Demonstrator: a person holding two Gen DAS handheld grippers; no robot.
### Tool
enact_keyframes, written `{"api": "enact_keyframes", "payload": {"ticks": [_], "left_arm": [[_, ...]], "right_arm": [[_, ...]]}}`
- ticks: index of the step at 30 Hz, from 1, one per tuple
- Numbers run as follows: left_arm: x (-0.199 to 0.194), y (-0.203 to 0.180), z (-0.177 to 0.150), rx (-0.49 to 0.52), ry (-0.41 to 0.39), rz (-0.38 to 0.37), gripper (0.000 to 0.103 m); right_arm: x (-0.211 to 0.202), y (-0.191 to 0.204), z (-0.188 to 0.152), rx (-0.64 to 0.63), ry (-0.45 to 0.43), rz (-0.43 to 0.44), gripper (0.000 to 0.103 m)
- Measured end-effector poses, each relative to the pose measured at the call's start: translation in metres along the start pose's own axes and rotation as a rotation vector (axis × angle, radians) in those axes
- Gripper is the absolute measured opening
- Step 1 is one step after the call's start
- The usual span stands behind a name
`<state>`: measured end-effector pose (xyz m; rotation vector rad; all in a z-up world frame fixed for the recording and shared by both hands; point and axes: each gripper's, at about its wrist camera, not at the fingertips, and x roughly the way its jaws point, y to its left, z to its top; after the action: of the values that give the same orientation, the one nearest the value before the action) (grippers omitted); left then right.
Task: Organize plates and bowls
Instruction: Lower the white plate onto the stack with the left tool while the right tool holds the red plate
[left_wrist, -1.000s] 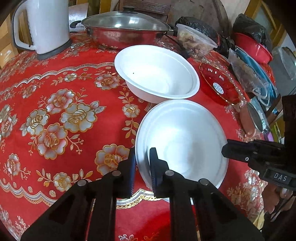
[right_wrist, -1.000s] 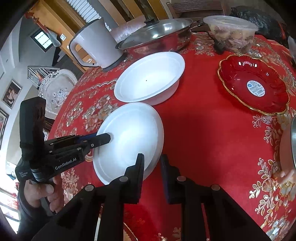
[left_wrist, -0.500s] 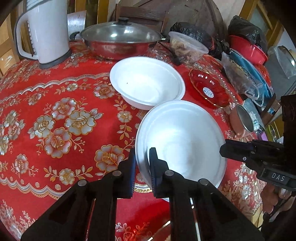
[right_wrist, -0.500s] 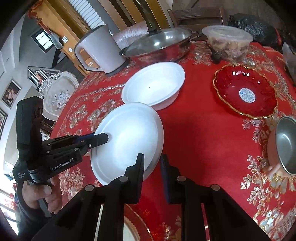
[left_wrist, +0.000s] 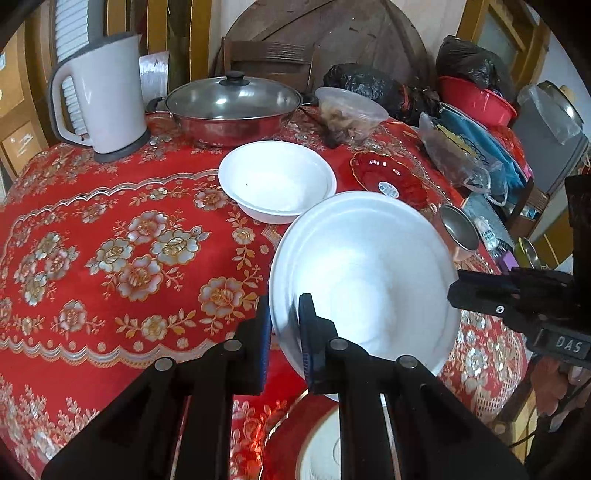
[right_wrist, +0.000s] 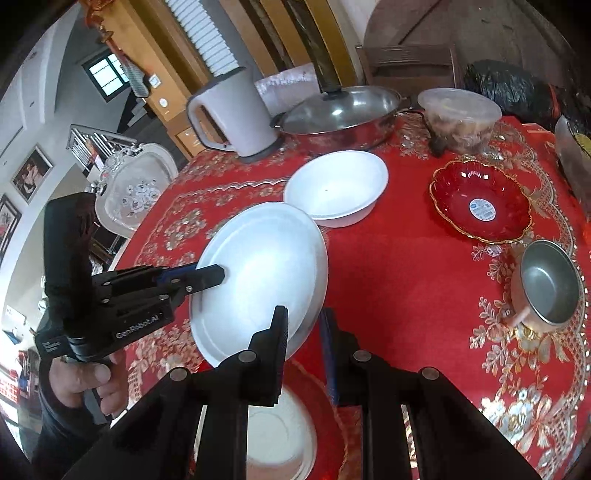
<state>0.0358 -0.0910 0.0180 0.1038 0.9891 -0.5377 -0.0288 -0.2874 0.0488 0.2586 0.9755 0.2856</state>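
A large white plate (left_wrist: 369, 269) (right_wrist: 262, 273) hangs tilted above the red flowered tablecloth (left_wrist: 110, 258). My left gripper (left_wrist: 284, 332) (right_wrist: 218, 275) is shut on its left rim. On the opposite rim my right gripper (right_wrist: 303, 343) (left_wrist: 456, 291) is also shut. Beyond the plate a white bowl (left_wrist: 277, 184) (right_wrist: 336, 188) sits on the cloth. Below the held plate, at the near edge, lies a red plate with a gold rim and white centre (left_wrist: 325, 446) (right_wrist: 280, 432), partly hidden by the fingers.
A red glass dish (right_wrist: 480, 199) and a small metal bowl (right_wrist: 546, 284) sit to the right. At the back stand a white kettle (left_wrist: 107, 99), a lidded steel pan (left_wrist: 232, 107) and a plastic food tub (left_wrist: 351, 110). Bags and basins crowd the far right.
Both grippers have risen and pulled back with the white plate between them, lifting it off the cloth. The red plate below has come into view.
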Motion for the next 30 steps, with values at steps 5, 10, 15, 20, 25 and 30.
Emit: {"api": "enact_keyframes", "payload": {"ticks": [5, 10, 15, 20, 25, 30], "left_arm": [[-0.013, 0.001, -0.015, -0.002, -0.010, -0.015, 0.012], [-0.025, -0.004, -0.032, 0.019, -0.025, -0.012, 0.012], [-0.028, -0.008, -0.046, 0.023, -0.025, -0.027, 0.012], [-0.030, -0.013, -0.056, 0.032, -0.020, -0.036, 0.012], [-0.029, -0.018, -0.066, 0.044, -0.012, -0.033, 0.013], [-0.030, -0.021, -0.073, 0.051, 0.003, -0.042, 0.013]], "right_arm": [[-0.013, 0.015, -0.015, -0.029, 0.001, 0.012, 0.019], [-0.020, 0.023, -0.033, -0.052, 0.009, 0.015, 0.019], [-0.025, 0.022, -0.047, -0.049, 0.014, 0.027, 0.019], [-0.023, 0.017, -0.058, -0.041, 0.029, 0.029, 0.019], [-0.023, 0.012, -0.066, -0.026, 0.037, 0.044, 0.019], [-0.025, 0.011, -0.074, -0.025, 0.041, 0.049, 0.020]]}}
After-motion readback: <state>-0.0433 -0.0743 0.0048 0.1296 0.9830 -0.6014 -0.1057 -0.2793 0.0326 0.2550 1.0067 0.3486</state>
